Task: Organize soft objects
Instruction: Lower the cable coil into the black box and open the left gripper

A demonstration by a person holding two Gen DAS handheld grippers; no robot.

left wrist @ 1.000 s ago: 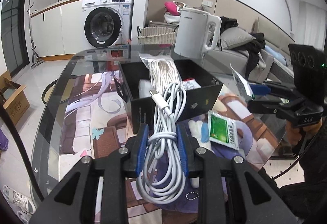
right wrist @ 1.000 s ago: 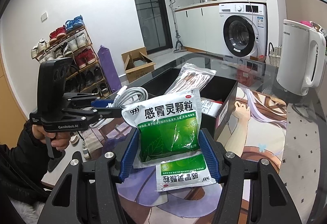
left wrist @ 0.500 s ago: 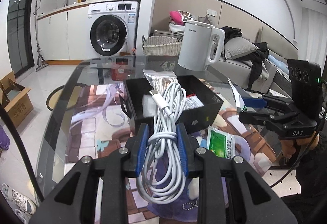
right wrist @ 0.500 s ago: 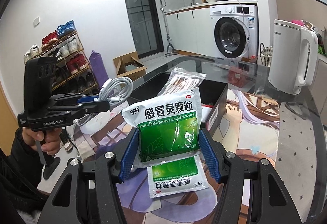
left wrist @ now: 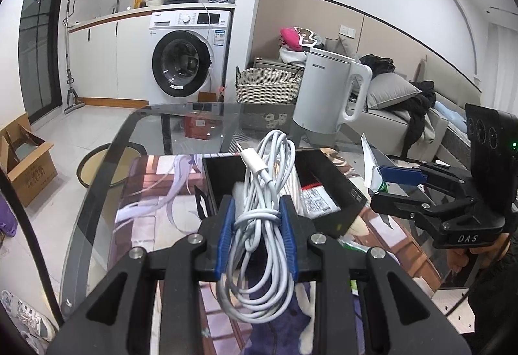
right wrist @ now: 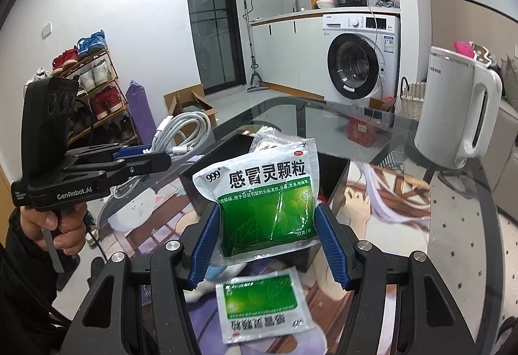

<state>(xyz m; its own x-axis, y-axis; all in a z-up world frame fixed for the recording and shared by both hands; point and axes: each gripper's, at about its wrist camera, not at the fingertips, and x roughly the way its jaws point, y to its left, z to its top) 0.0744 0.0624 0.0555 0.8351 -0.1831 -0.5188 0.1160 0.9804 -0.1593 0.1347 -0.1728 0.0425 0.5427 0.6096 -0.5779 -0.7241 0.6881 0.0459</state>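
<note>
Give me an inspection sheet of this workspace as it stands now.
Surface: glass table with a printed mat.
Job's things: black box holding packets; white cable bundle; green sachet; second sachet lying on the mat.
Clutter: white kettle.
Grippers: left hand-held gripper shut on the cable bundle; right hand-held gripper shut on the green sachet.
Cables: only the held bundle.
Surroundings: washing machine, wicker basket, shoe rack, sofa.

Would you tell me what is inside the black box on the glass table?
Black box: a red-and-white printed packet, something white; the held white cable covers the rest.
</note>
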